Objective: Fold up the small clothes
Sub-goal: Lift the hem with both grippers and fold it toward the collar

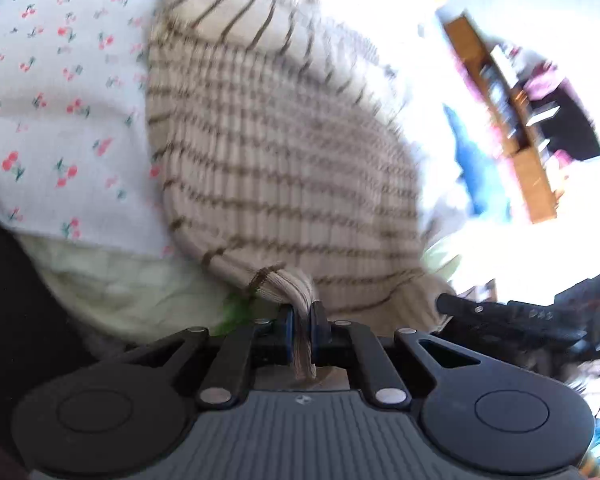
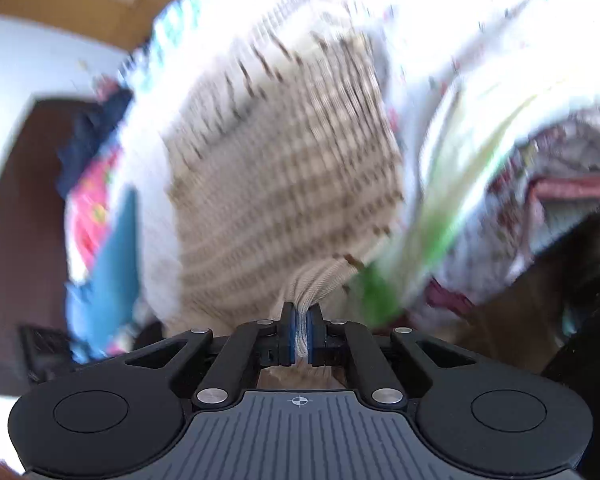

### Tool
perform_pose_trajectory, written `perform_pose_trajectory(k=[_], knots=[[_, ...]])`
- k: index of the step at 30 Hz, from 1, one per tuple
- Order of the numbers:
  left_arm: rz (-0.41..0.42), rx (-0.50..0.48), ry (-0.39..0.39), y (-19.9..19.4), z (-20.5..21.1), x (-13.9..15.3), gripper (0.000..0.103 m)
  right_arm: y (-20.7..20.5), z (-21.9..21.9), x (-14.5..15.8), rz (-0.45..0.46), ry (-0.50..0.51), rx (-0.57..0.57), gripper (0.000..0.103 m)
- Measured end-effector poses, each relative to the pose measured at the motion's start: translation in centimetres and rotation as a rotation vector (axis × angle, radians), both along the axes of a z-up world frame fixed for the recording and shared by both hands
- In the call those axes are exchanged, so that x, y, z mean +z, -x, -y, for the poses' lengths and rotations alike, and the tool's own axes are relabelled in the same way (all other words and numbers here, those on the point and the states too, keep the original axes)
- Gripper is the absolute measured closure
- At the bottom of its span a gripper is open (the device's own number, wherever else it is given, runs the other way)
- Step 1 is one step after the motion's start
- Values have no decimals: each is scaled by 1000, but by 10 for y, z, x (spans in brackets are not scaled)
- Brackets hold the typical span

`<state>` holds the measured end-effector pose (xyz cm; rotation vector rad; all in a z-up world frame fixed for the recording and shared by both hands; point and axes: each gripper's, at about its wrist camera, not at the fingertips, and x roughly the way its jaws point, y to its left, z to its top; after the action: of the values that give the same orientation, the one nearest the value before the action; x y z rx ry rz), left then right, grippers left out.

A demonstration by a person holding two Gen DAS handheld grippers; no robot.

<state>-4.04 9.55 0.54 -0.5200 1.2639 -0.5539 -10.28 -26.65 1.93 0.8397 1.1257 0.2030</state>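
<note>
A beige ribbed knit garment with thin brown stripes (image 1: 284, 152) lies spread over a white sheet printed with red cherries (image 1: 56, 92). My left gripper (image 1: 302, 312) is shut on a bunched edge of this striped garment, cloth squeezed between its blue pads. In the right wrist view the same striped garment (image 2: 284, 168) is blurred, and my right gripper (image 2: 300, 316) is shut on another bunched part of its edge. The other gripper's black finger (image 1: 480, 310) shows at the lower right of the left wrist view, touching the garment's hem.
A pale green quilted cover (image 1: 120, 280) lies under the cherry sheet. Wooden shelving (image 1: 512, 120) stands at the right. In the right wrist view a heap of other clothes, pink and blue (image 2: 100, 200), lies at the left, and folded cloth with a green streak (image 2: 480, 152) at the right.
</note>
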Motion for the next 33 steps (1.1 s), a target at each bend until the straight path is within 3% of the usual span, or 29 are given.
perform_pose_trajectory(k=[4,7,12,16,18,20,22,24,27,33], knots=[[70,103,110,-21,-8,13,91,-13,12,19,144,-94,-109,97],[113,183,188,-43,-18,23,91,-35,18,31,228,-105,-166,97],[240,268,207,-82,-27,39,92,-87,23,36,290,-105,-225,97],[302,354,230,-122,-30,42,93,-135,25,33,330,-133,-285,97],[313,342,219,-133,-30,41,93,-155,28,32,334,-115,-304,97],[336,265,167,-130,-23,42,93,-161,28,31,333,-79,-282,97],[355,183,40,-119,-11,37,93,-154,29,26,324,-17,-269,98],[343,119,-73,-111,0,25,92,-141,36,14,287,42,-292,97],[302,56,-174,-104,7,3,91,-119,49,0,233,42,-325,97],[289,-96,-270,-83,29,-15,84,-75,54,2,226,74,-314,97]])
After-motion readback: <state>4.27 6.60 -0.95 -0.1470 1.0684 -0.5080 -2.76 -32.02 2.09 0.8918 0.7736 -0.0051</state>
